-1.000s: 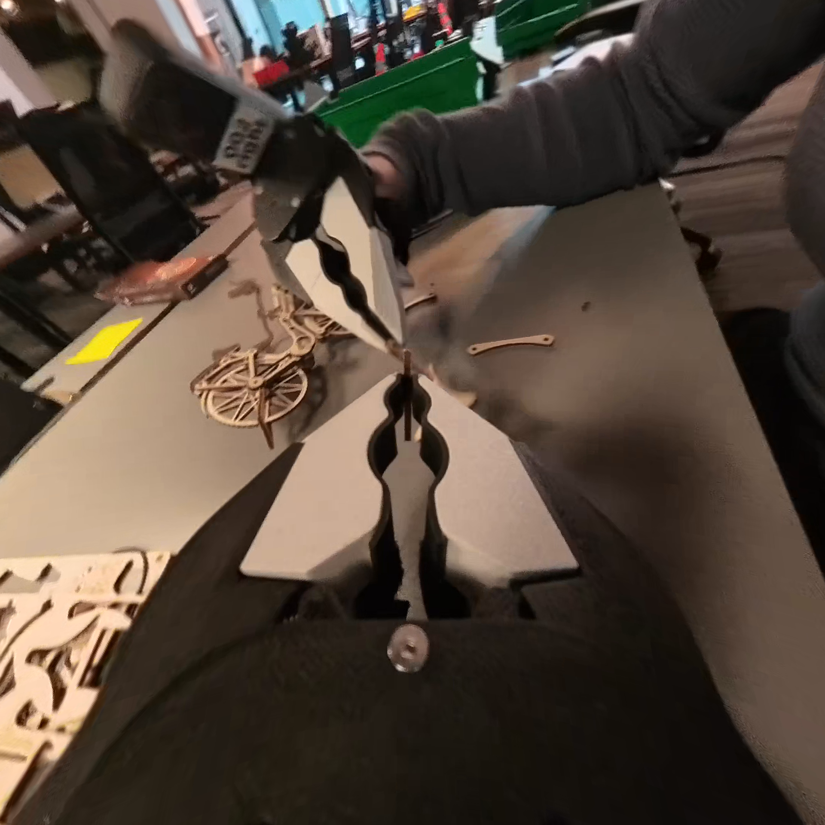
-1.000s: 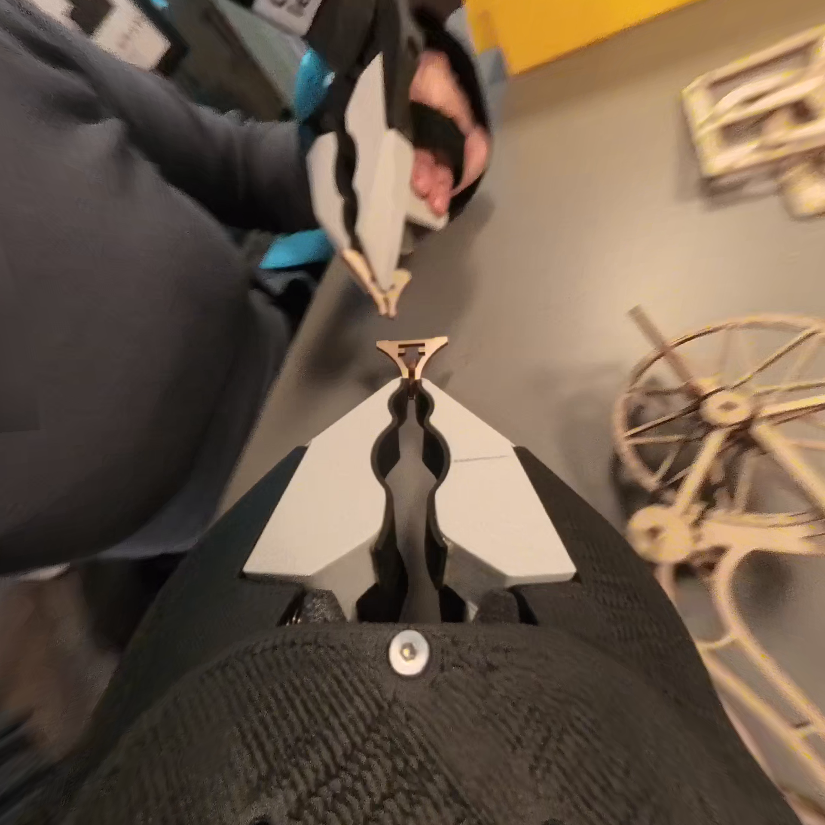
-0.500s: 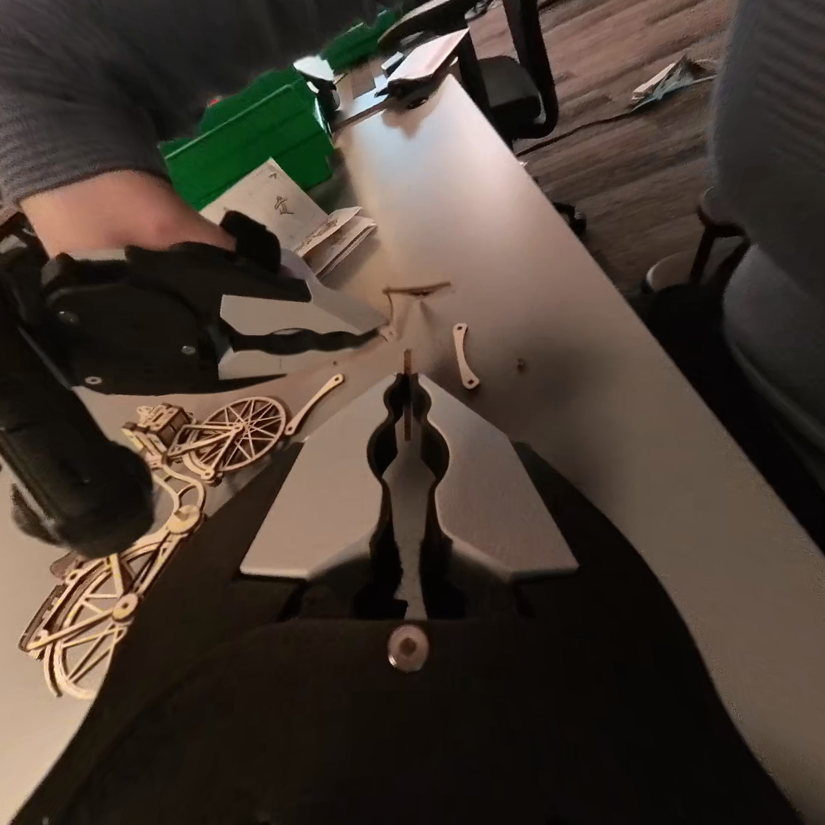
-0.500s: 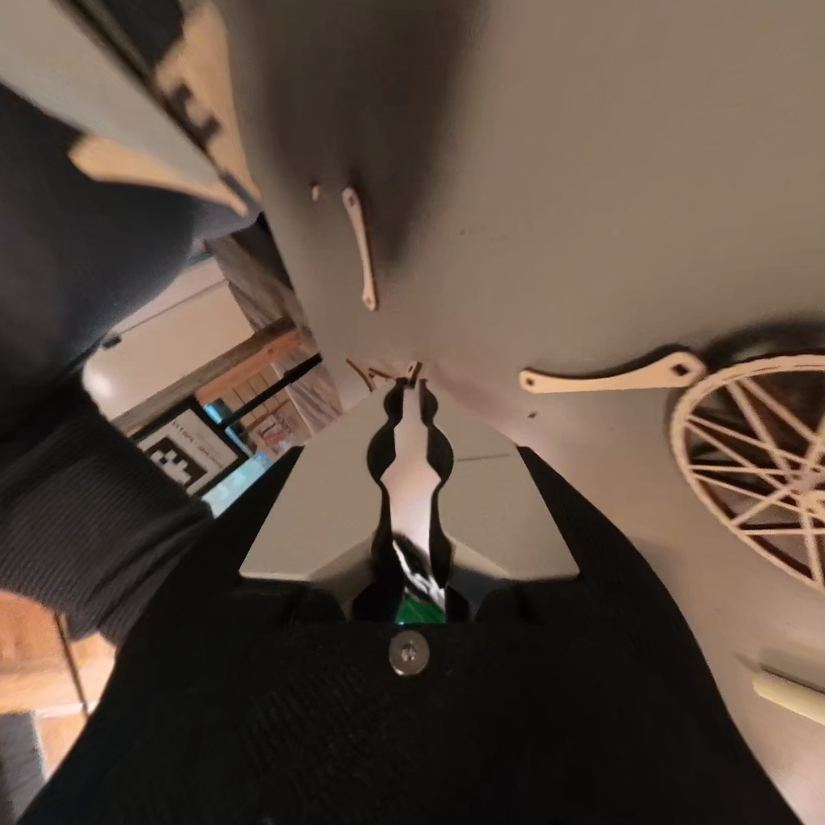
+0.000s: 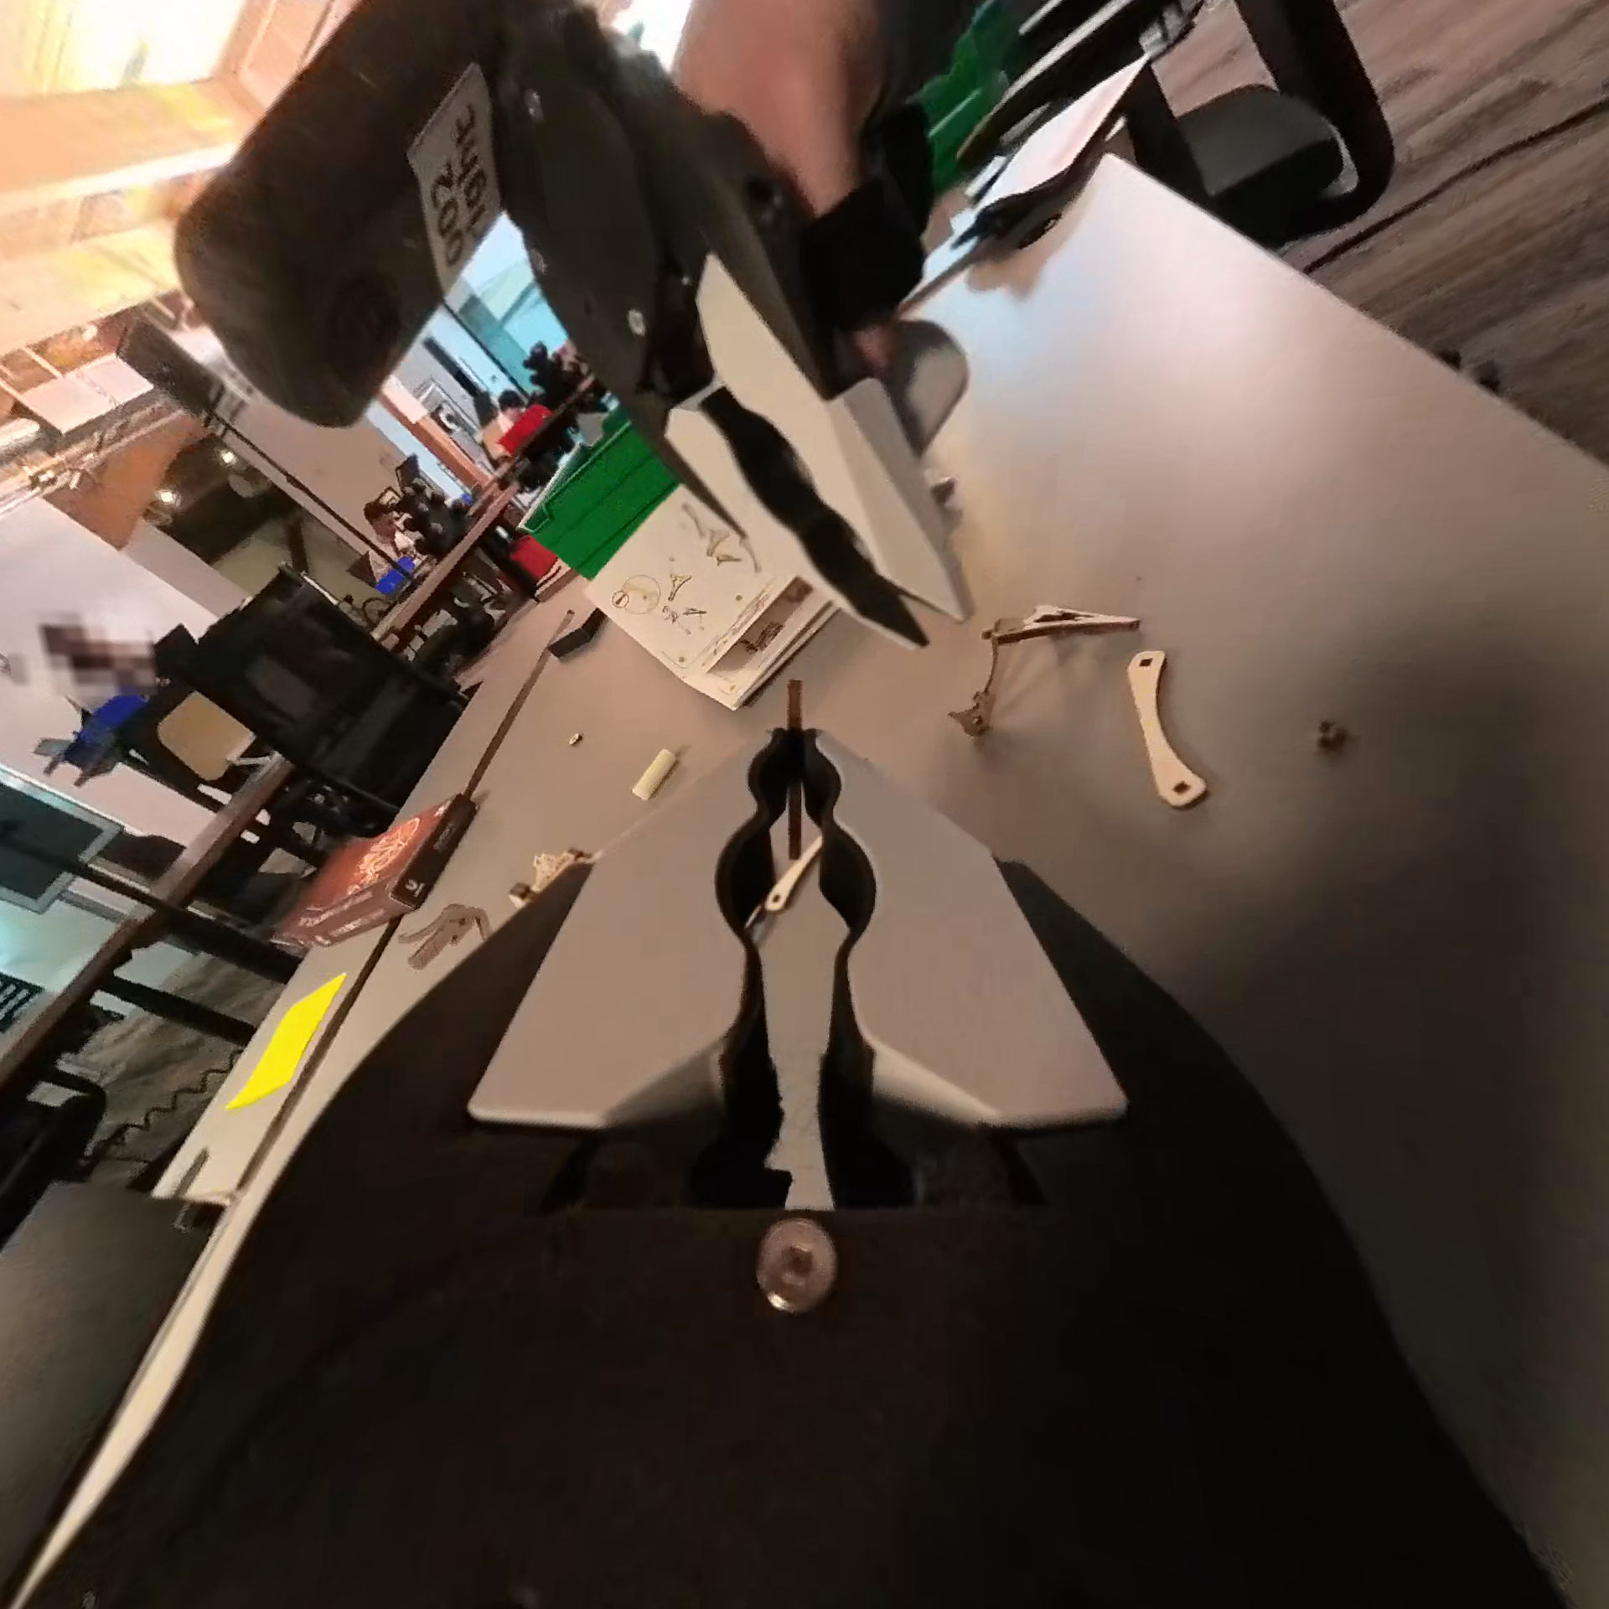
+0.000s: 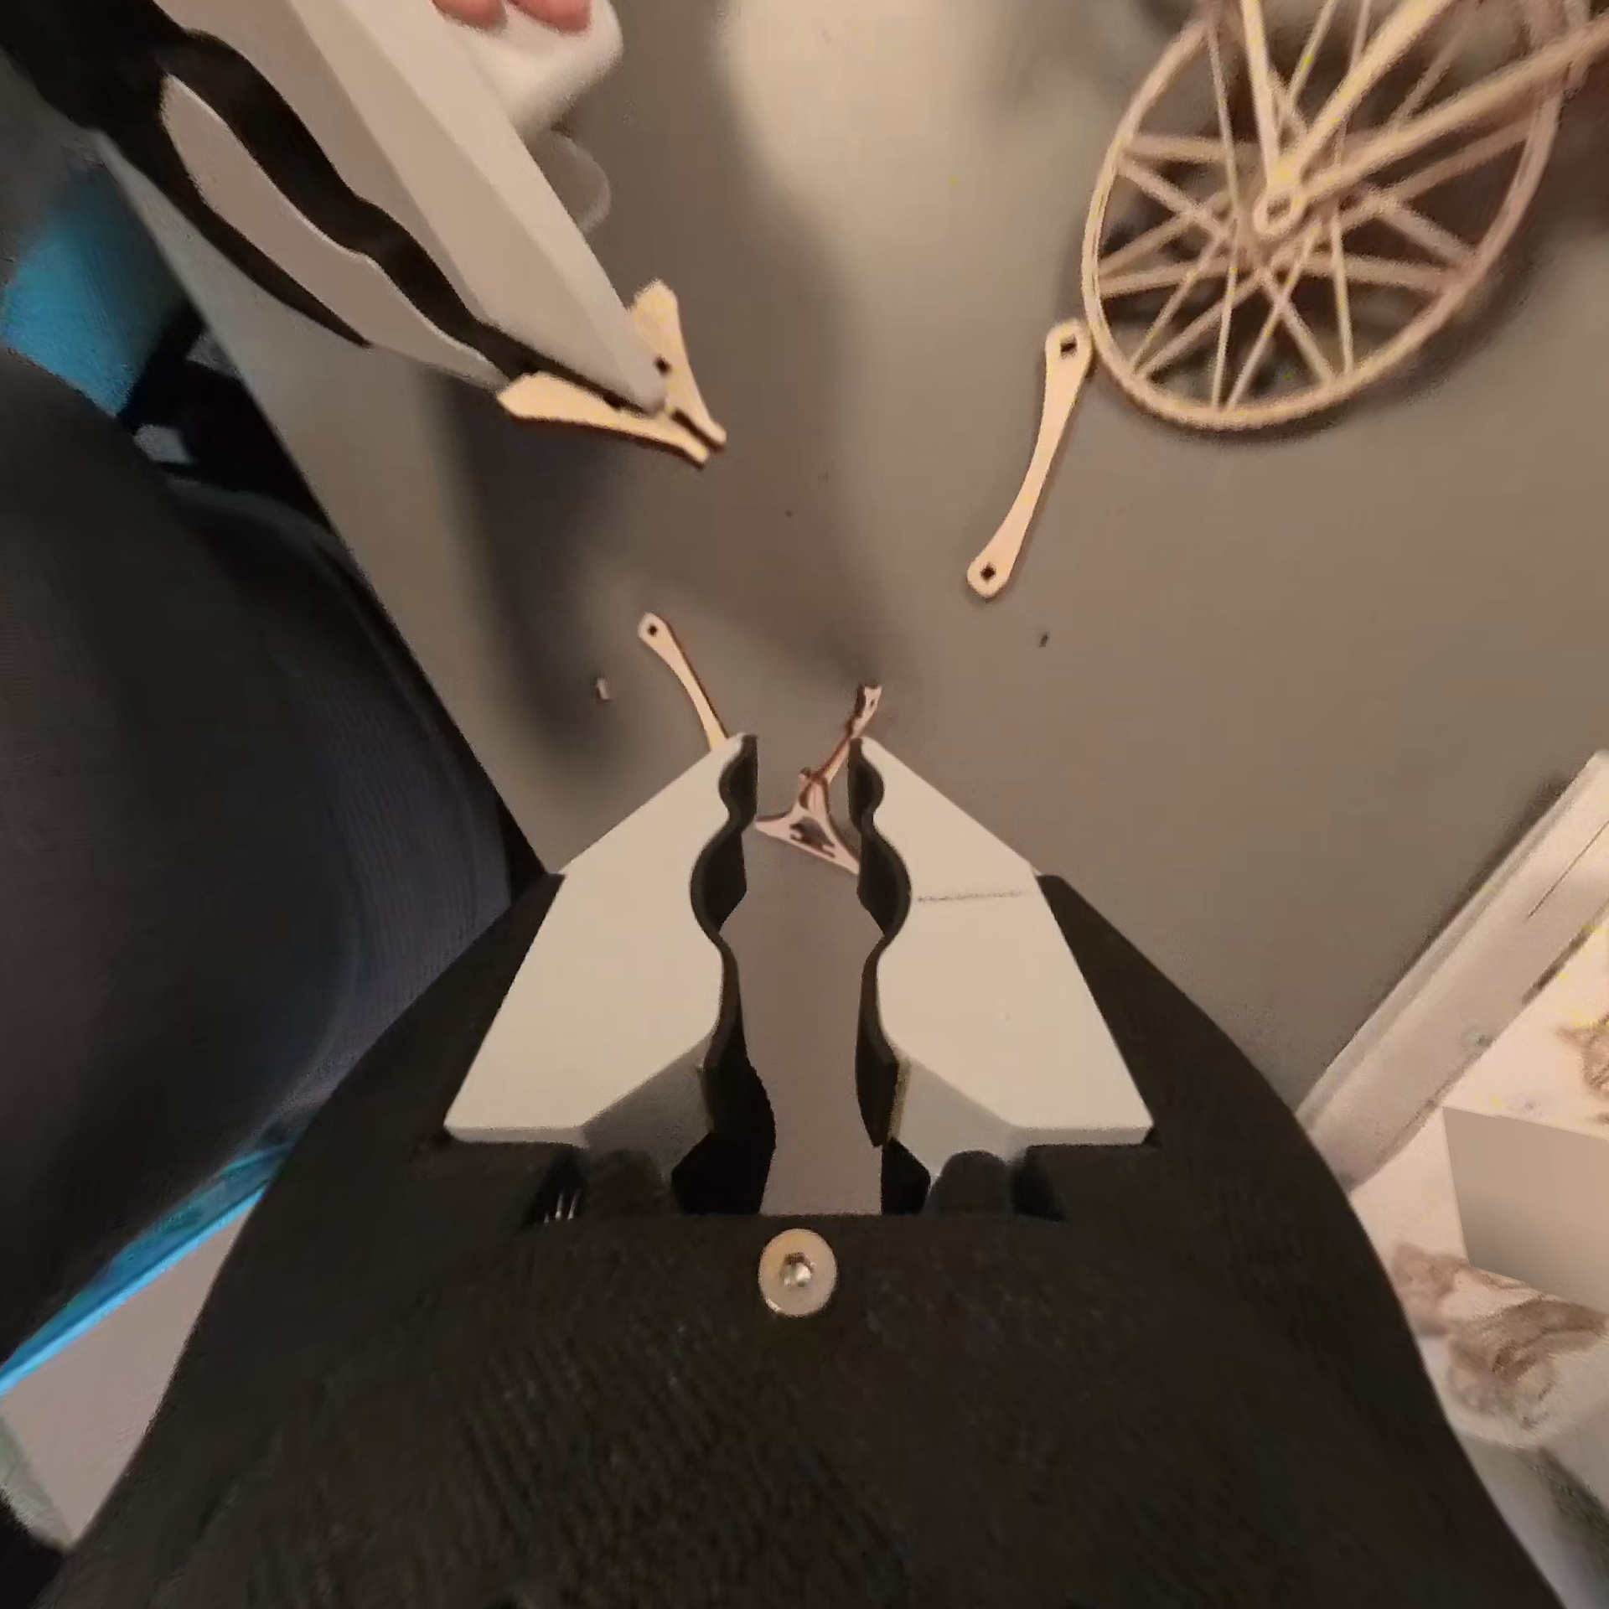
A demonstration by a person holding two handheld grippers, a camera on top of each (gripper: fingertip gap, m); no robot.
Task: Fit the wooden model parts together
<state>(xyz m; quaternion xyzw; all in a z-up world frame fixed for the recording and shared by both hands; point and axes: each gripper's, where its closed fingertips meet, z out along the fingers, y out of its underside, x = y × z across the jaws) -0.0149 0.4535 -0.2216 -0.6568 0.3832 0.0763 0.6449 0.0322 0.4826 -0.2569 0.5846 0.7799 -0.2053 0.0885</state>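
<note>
My left gripper [image 5: 794, 740]: my two fingers are pressed together on a thin flat wooden piece [image 5: 794, 716]. I see it edge-on, a dark sliver poking out past my tips. From my other camera the same piece [image 6: 629, 402] shows as a pale forked shape clamped at the end of that gripper [image 6: 649, 396].

My right gripper [image 6: 801, 756]: my fingers are spread with a clear gap, and I hold nothing. From my left camera it [image 5: 914, 622] hangs above the table, ahead of my left tips and a little to their right.

Triangular wooden part [image 6: 814, 805]: it lies on the table in the gap between my right fingers, near the tips. I cannot tell whether it touches the right finger. From my left camera it [image 5: 1058, 622] lies just beyond my right gripper's tips.

Curved strip [image 5: 1162, 742]: flat on the table, ahead and to the right of my left tips.

Longer strip [image 6: 1032, 474]: ahead and to the right of my right fingers, its far end just beside the wheel.

Spoked wheel [image 6: 1306, 235]: far ahead, right of my right fingers.

Table [image 5: 1306, 609]: grey.

Instruction booklet [image 5: 705, 609]: ahead and left of my left tips.
</note>
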